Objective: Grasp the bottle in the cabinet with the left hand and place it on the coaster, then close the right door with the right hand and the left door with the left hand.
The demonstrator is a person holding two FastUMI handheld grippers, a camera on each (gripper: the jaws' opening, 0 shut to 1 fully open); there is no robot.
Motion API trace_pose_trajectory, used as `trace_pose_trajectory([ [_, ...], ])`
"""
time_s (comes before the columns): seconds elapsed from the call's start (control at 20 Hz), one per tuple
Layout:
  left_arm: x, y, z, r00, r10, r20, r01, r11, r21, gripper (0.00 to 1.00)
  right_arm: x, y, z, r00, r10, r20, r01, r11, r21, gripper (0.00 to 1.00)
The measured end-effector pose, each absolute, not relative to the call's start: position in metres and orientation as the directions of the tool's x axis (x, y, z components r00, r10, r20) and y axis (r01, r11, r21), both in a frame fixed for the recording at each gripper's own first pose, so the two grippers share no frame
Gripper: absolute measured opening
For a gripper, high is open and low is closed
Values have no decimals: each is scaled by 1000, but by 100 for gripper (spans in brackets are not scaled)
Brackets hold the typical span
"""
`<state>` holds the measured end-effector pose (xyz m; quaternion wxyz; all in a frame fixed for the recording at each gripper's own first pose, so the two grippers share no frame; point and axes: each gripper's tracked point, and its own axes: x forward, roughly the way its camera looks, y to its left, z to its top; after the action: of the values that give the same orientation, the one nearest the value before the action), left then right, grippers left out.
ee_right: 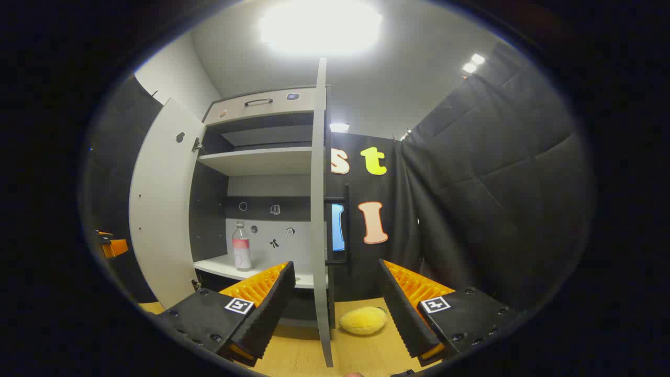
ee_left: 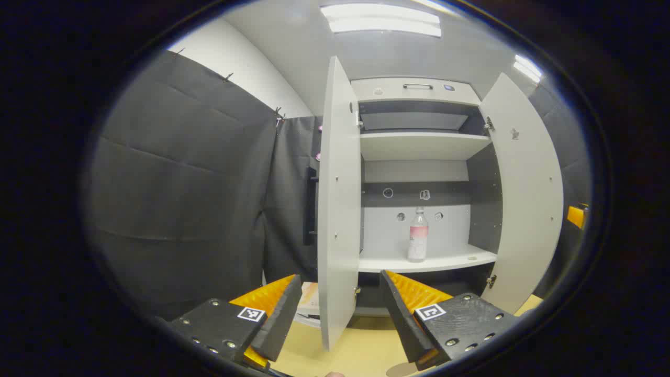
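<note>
At 1 o'clock on the lower shelf (ee_left: 450, 259): one clear plastic bottle (ee_left: 417, 235), upright. Two flat doors open. Left gripper (ee_left: 340, 309) and right gripper (ee_right: 335, 303) spread wide, empty.

both views face the open cabinet (ee_left: 419, 146) from perhaps mid-distance.

left gripper (ee_left: 340, 309) spread wide, right gripper (ee_right: 337, 306) likewise
</note>
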<state>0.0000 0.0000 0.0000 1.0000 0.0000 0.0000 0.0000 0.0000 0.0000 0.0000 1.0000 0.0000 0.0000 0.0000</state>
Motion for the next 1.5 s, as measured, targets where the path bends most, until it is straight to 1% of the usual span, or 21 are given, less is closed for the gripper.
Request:
trace_pose_trajectory([
  [0.3,-7,-25,4,998,-56,14,55,998,19,95,-11,-16,5,1000,-17,22,17,1000,12,100],
  [0.6,-19,-48,9,997,-72,25,72,997,5,95,-15,-30,-5,1000,-6,18,6,999,34,100],
  [0.85,-25,-67,19,996,-75,49,74,997,15,95,-19,-33,-16,999,48,12,-49,997,51,99],
  [0.95,-24,-80,25,994,-90,63,89,996,20,95,-21,-38,-21,999,54,4,-55,997,54,99],
  [1.15,-2,-105,35,989,-133,71,134,991,-12,95,-26,-39,-25,997,72,-14,-71,995,71,99],
  [1.2,7,-110,38,987,-141,78,142,990,-17,88,-26,-42,-26,998,68,-18,-66,996,66,99],
  [1.25,16,-114,43,985,-149,85,151,988,-15,88,-26,-44,-28,998,61,-23,-60,996,62,99],
  [1.3,25,-118,46,983,-157,91,159,987,-8,95,-25,-47,-29,998,54,-27,-52,997,62,99],
  [1.4,44,-126,52,978,-180,110,180,984,8,95,-24,-50,-31,999,36,-32,-34,997,64,99],
  [1.45,55,-131,54,974,-195,115,194,981,13,88,-24,-51,-32,999,25,-37,-23,998,65,99],
  [1.5,64,-137,57,971,-210,117,209,978,14,88,-23,-52,-31,999,16,-36,-14,998,67,99],
])
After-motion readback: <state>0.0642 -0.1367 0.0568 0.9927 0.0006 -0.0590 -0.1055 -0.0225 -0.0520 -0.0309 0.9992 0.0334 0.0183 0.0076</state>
